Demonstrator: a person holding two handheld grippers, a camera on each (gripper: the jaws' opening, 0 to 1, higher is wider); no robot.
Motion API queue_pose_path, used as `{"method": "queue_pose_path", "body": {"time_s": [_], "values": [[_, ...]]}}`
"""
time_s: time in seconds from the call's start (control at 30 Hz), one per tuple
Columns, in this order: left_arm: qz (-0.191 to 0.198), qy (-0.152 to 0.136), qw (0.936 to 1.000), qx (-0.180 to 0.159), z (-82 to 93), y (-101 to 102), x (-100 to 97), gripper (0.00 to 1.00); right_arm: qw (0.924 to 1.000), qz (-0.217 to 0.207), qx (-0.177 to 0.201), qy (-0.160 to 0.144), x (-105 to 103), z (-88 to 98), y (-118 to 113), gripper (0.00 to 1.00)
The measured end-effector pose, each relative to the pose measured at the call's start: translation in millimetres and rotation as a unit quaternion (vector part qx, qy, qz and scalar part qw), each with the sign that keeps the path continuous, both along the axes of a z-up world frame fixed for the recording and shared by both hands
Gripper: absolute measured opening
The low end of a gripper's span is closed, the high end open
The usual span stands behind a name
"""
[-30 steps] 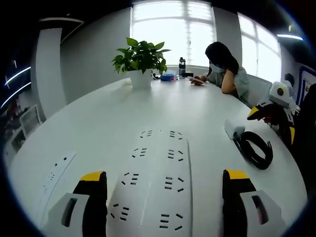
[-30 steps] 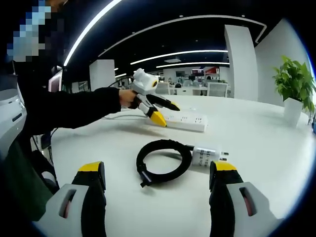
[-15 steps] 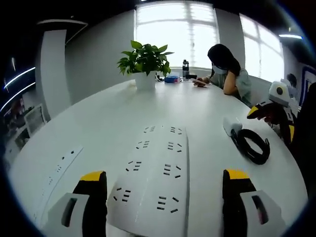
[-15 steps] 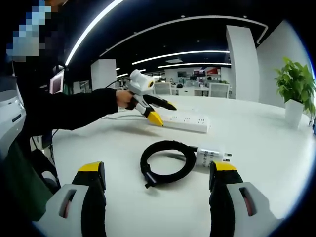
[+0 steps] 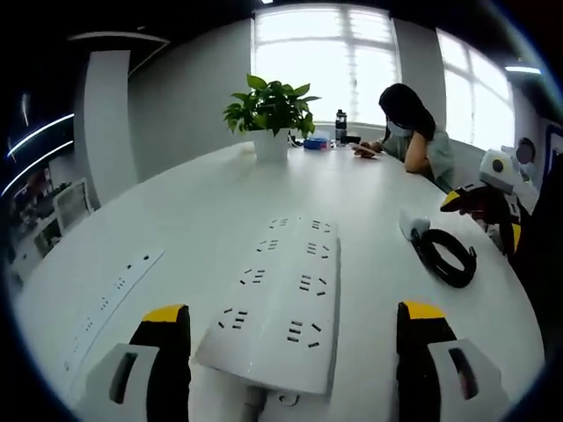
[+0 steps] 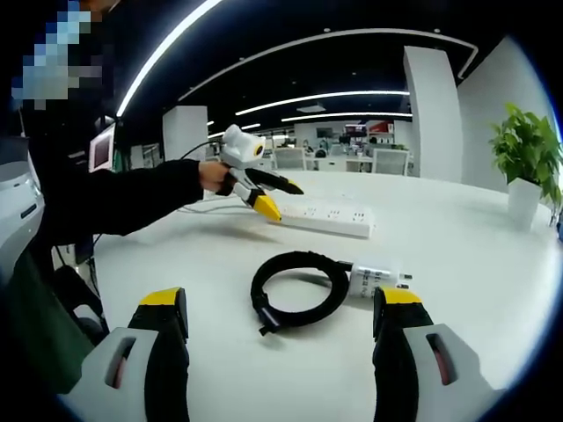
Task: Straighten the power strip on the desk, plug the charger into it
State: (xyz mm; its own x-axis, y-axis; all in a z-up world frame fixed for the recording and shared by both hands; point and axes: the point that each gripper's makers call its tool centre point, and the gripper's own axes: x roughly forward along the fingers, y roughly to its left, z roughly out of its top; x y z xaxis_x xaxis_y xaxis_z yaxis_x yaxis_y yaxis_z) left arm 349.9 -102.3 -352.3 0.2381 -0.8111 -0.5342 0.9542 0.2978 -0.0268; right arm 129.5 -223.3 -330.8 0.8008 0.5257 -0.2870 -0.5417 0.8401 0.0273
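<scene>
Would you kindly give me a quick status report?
Both grippers open, empty: left gripper at power strip, right gripper facing charger with coiled cable. Charger unplugged. Nothing in the way.

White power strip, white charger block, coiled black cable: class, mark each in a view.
White power strip (image 5: 286, 290), left gripper view, top face.
White charger block (image 6: 369, 280), right gripper view, body.
Coiled black cable (image 6: 271, 308), right gripper view, loop.

a broad white counter (image 5: 202, 211) curves across a large office. bright windows (image 5: 325, 61) line the far wall, with a potted plant (image 5: 271, 110) before them and a seated person (image 5: 413, 132) leaning on the counter's edge. in the right gripper view, curved light strips (image 6: 308, 97) cross a dark ceiling above a white pillar (image 6: 433, 114) and distant desks.
</scene>
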Motion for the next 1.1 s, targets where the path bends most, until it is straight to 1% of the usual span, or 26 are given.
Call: {"method": "queue_pose_path", "body": {"time_s": [0.17,0.23,0.3,0.4,0.47,0.63,0.77,0.83,1.0,1.1], "values": [[0.009,-0.003,1.0,-0.003,0.2,5,-2.4,0.99,1.0,0.001,-0.001,-0.001,0,1.3,1,0.87],[0.014,-0.01,0.9999,0.001,-2.7,6,-0.7,0.99,1.0,0.002,-0.001,-0.002,0,2.3,2,0.87],[0.013,-0.009,0.9999,0.005,-5.1,6,-1.2,0.99,1.0,0.004,-0.003,-0.002,0,2.7,2,0.87],[0.016,-0.008,0.9998,-0.002,-4.0,7,-3.2,0.99,1.0,0.005,-0.005,-0.003,-1,5.3,3,0.87],[0.016,-0.017,0.9997,-0.006,-2.1,7,-4.0,0.99,1.0,0.005,-0.006,-0.005,-1,6.7,3,0.87],[0.02,-0.025,0.9995,0.004,-2.5,13,-5.5,0.99,0.9999,0.007,-0.006,-0.008,-1,8.9,6,0.87],[0.024,-0.024,0.9994,-0.002,0.0,18,-7.9,0.99,0.9999,0.01,-0.005,-0.007,-2,7.7,9,0.87],[0.028,-0.028,0.9992,-0.003,1.4,20,-7.6,0.99,0.9999,0.011,-0.005,-0.007,-2,7.6,9,0.87],[0.04,-0.028,0.9988,0.0,-0.2,27,-11.9,0.99,0.9999,0.009,-0.006,-0.008,-2,8.3,9,0.87],[0.044,-0.02,0.9988,-0.006,0.0,30,-13.9,0.99,0.9999,0.01,-0.005,-0.008,-2,8.6,9,0.87]]}}
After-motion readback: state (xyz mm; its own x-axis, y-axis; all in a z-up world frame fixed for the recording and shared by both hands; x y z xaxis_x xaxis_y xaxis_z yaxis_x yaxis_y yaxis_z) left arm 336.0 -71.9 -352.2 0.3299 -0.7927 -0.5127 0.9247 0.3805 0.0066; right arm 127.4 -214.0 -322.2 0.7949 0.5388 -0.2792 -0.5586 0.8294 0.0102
